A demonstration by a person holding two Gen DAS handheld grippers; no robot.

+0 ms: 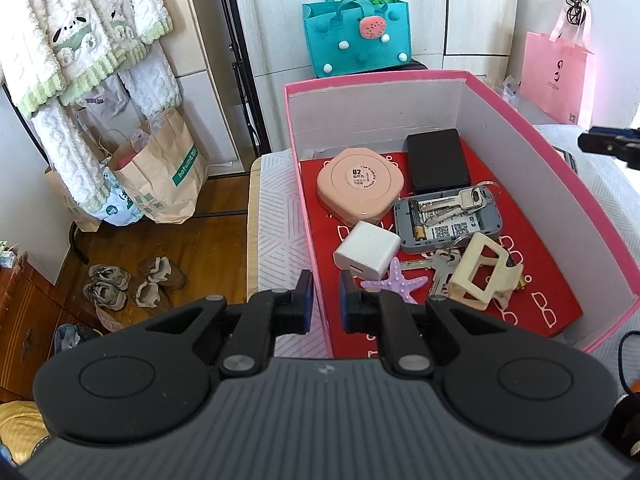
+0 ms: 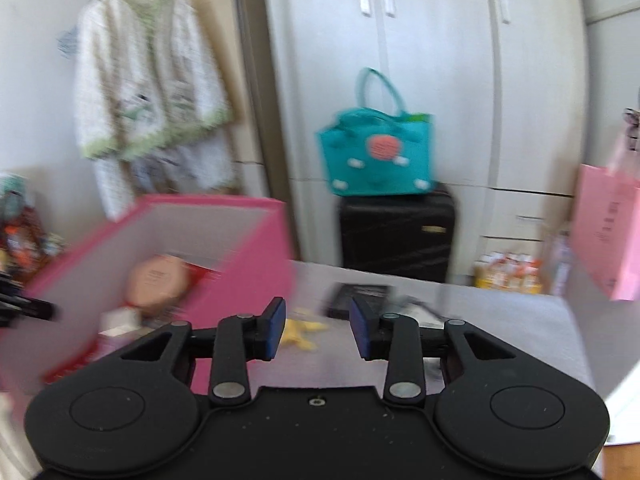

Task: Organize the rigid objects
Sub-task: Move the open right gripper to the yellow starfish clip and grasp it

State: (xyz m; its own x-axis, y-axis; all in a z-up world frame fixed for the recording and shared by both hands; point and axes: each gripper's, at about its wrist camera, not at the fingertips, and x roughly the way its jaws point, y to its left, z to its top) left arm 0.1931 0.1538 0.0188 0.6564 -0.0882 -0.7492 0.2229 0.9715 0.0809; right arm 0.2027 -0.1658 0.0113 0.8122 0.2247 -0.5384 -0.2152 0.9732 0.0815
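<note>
A pink box [image 1: 600, 216] stands on the table and holds a pink round case [image 1: 358, 188], a black case [image 1: 437, 162], a white charger [image 1: 367, 251], a grey device with keys on it [image 1: 448, 222], a purple starfish [image 1: 394, 280], more keys [image 1: 442, 268] and a beige hair claw [image 1: 482, 272]. My left gripper [image 1: 325, 300] is open and empty, straddling the box's near left wall. My right gripper [image 2: 318, 330] is open and empty above the table, right of the box [image 2: 248, 264]. Ahead of it lie a yellow object [image 2: 300, 332] and a dark flat object [image 2: 356, 296], both blurred.
A teal bag [image 1: 356, 32] sits on a black suitcase [image 2: 396, 232] behind the table. A pink paper bag [image 1: 556, 76] stands at the right. Paper bags [image 1: 160, 172] and shoes [image 1: 132, 284] are on the wooden floor left of the table edge [image 1: 253, 216].
</note>
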